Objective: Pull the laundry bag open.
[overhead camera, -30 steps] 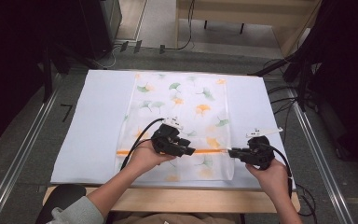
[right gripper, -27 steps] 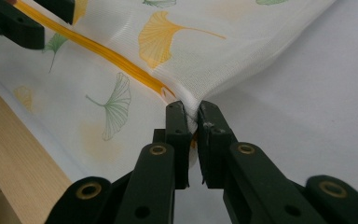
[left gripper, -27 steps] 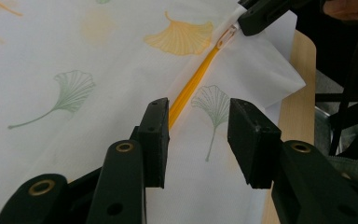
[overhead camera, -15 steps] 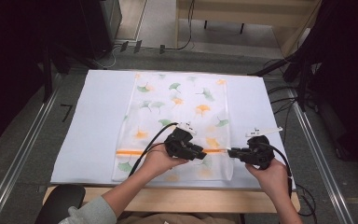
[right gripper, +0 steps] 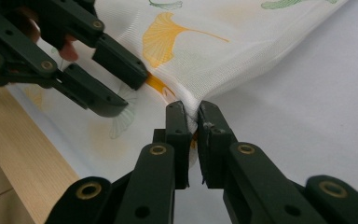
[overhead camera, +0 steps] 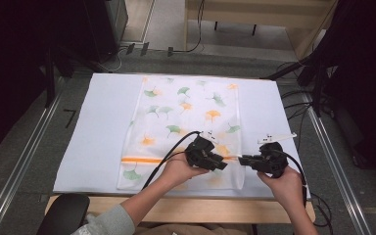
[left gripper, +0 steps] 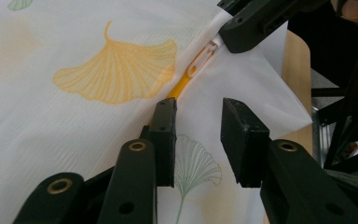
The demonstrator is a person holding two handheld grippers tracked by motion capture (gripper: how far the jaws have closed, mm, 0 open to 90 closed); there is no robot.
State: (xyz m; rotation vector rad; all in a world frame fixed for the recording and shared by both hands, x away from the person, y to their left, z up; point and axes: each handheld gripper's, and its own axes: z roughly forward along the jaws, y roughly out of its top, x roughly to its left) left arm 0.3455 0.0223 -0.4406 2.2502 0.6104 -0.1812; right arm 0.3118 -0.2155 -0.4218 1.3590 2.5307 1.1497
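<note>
A white mesh pouch printed with ginkgo leaves lies flat, and an orange zipper runs across its near end. My right gripper is shut on the pouch's right edge at the zipper's end and lifts the fabric slightly. Just left of it, my left gripper hovers over the zipper. Its jaws are open and have just been opening; only flat fabric lies below them and they grip nothing. The white zipper pull sits just beyond them, beside the right gripper's tip.
The pouch rests on a white sheet over a wooden table whose near edge is bare. Cables trail off the right side. A dark chair back stands at the bottom left. Metal rails flank the table.
My left gripper has slid right along the zipper line and now sits close to the right gripper. The right gripper has kept still with its hold on the pouch edge.
</note>
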